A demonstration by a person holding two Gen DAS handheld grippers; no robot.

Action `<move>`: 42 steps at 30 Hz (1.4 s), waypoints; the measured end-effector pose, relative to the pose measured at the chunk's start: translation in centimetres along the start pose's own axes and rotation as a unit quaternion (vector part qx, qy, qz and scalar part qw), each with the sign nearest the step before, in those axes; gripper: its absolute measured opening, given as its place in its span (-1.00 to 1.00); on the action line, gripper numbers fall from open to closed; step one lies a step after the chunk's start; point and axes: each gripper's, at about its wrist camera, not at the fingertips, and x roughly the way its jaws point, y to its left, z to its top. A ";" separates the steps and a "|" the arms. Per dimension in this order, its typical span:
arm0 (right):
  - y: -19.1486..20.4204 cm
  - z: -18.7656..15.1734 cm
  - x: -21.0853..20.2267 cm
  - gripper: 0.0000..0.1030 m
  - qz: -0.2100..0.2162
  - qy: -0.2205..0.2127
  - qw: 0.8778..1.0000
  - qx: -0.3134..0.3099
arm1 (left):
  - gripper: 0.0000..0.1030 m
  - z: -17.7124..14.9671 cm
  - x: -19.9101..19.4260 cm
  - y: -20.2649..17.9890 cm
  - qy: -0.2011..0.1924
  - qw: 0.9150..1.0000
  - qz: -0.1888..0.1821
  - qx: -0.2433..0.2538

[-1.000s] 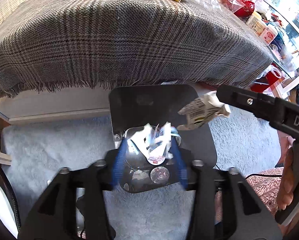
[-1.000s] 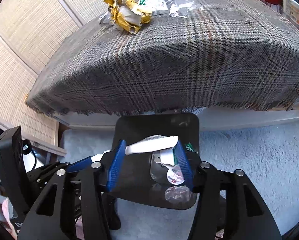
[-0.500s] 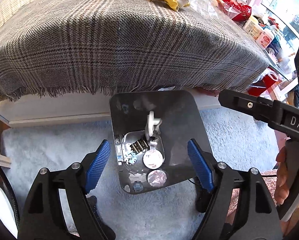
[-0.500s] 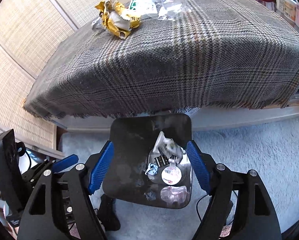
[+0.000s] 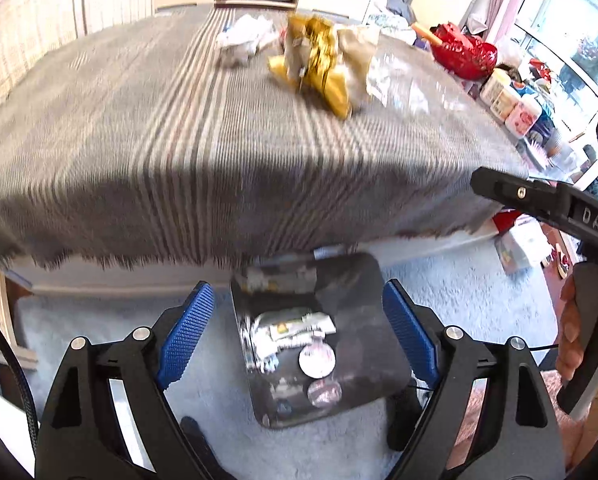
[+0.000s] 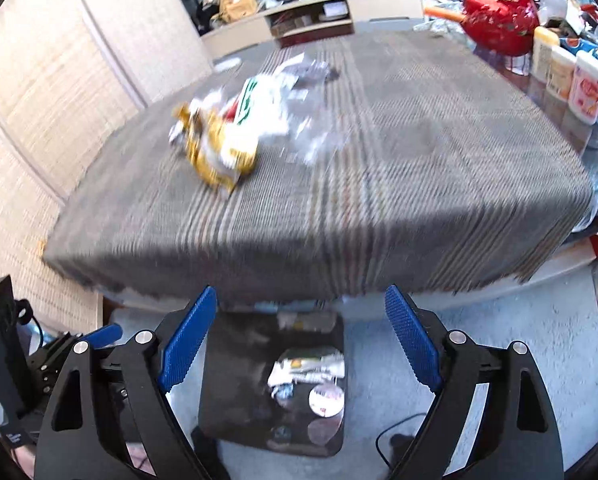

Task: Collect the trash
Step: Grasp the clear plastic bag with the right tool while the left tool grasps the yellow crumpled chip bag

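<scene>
My left gripper [image 5: 297,288] hangs above a dark metal bin [image 5: 363,360] on the carpet. Its jaws are opening and nothing is between them. My right gripper [image 6: 301,291] is over the same bin [image 6: 235,380], its jaws also opening and empty. Crumpled wrappers [image 5: 295,328] lie inside the bin and show too in the right wrist view [image 6: 307,366]. On the plaid-covered table beyond lie a gold wrapper [image 5: 319,64] [image 6: 215,148], white crumpled paper [image 5: 241,38], a green-and-white wrapper [image 6: 255,100] and clear plastic [image 5: 403,84]. Both views are motion-blurred.
The table's fringed cloth edge [image 5: 179,252] overhangs the bin's far side. A red bag [image 5: 463,50] and bottles [image 6: 571,76] crowd the table's right end. Pale carpet [image 5: 459,280] surrounds the bin. Woven panels [image 6: 39,100] stand at the left. A person's hand [image 5: 575,344] grips the right handle.
Both grippers let go of their wrappers, which now lie in the bin. Both sets of jaws spread wide. Both grippers rose and tilted up, bringing more of the tabletop into view.
</scene>
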 end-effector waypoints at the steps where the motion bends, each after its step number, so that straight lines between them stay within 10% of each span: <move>1: -0.1 0.8 0.0 0.69 -0.003 -0.005 1.000 -0.002 | 0.59 0.6 -0.1 -0.1 -0.003 1.000 0.001 0.003; 8: -0.3 5.1 1.1 0.65 -0.014 -0.030 0.999 -0.015 | 0.61 4.8 0.5 -0.6 -0.022 1.000 0.008 0.019; 26: -1.8 7.8 6.0 -0.80 -0.019 -0.018 1.000 -0.017 | 0.61 11.2 4.2 -1.4 -0.035 0.999 -0.008 0.023; 42: -2.3 7.6 6.1 -0.85 -0.030 -0.022 0.999 -0.023 | 0.43 15.6 6.9 -2.5 -0.067 0.998 -0.007 0.006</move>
